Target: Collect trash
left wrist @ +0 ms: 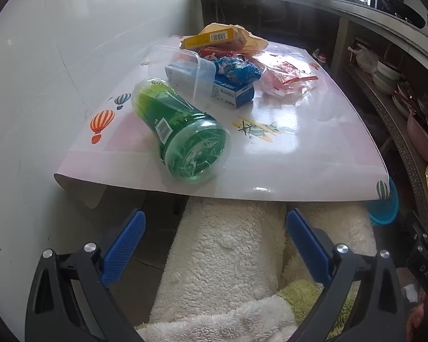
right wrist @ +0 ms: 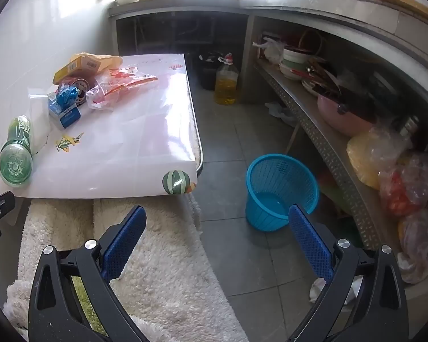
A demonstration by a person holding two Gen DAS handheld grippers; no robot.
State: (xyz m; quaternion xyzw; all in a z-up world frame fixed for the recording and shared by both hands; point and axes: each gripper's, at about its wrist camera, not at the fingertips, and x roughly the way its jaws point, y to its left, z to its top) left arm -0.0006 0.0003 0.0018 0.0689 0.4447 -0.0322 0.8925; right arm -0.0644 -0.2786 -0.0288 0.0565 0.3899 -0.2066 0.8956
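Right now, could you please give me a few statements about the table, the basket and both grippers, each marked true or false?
1. The green bottle lies on its side near the table's front edge. True.
2. The blue basket stands on the table. False: it stands on the floor, to the right of the table.
3. The left gripper grips the bottle. False: its jaws are open and hold nothing.
4. The right gripper is open, holding nothing. True.
5. A yellow box sits at the far end of the trash pile. True.
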